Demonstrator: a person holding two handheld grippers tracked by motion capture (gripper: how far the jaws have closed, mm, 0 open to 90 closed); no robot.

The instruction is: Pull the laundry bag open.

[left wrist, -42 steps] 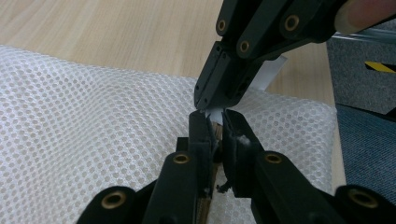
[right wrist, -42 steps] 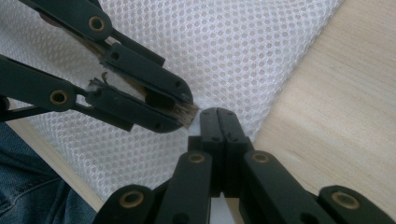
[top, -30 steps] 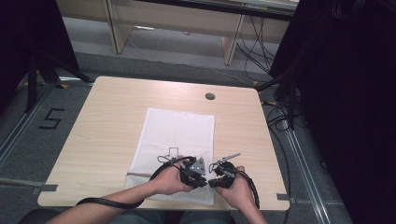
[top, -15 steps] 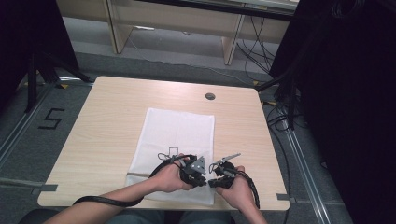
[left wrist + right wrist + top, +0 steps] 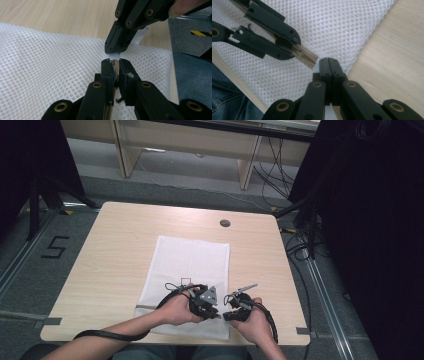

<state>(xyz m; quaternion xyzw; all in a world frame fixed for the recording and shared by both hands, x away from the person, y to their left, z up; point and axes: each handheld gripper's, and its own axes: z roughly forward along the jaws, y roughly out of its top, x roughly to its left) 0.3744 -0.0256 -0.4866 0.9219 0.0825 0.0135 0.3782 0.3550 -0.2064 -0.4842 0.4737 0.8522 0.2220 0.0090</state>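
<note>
Left gripper [image 5: 114, 65] pinching zipper end [image 5: 308, 59], right gripper [image 5: 328, 61] clamped on pull tab [image 5: 115, 55], bracing mesh bag [image 5: 192, 260] for unzipping.

— Where does the mesh bag [image 5: 190, 265] lie?
— On the desk [image 5: 115, 250], reaching its near edge; both grippers meet over the bag's near right corner, left gripper [image 5: 216, 309] beside right gripper [image 5: 227, 310].

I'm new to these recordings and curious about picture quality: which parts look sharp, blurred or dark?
High view: the table is evenly lit, the corners fall into black. Left gripper view: the mesh bag is crisp, while the fingertip at the top edge and the floor behind go soft. Right gripper view: mesh holes sharp, the left hand-held gripper slightly soft; no glare.
</note>
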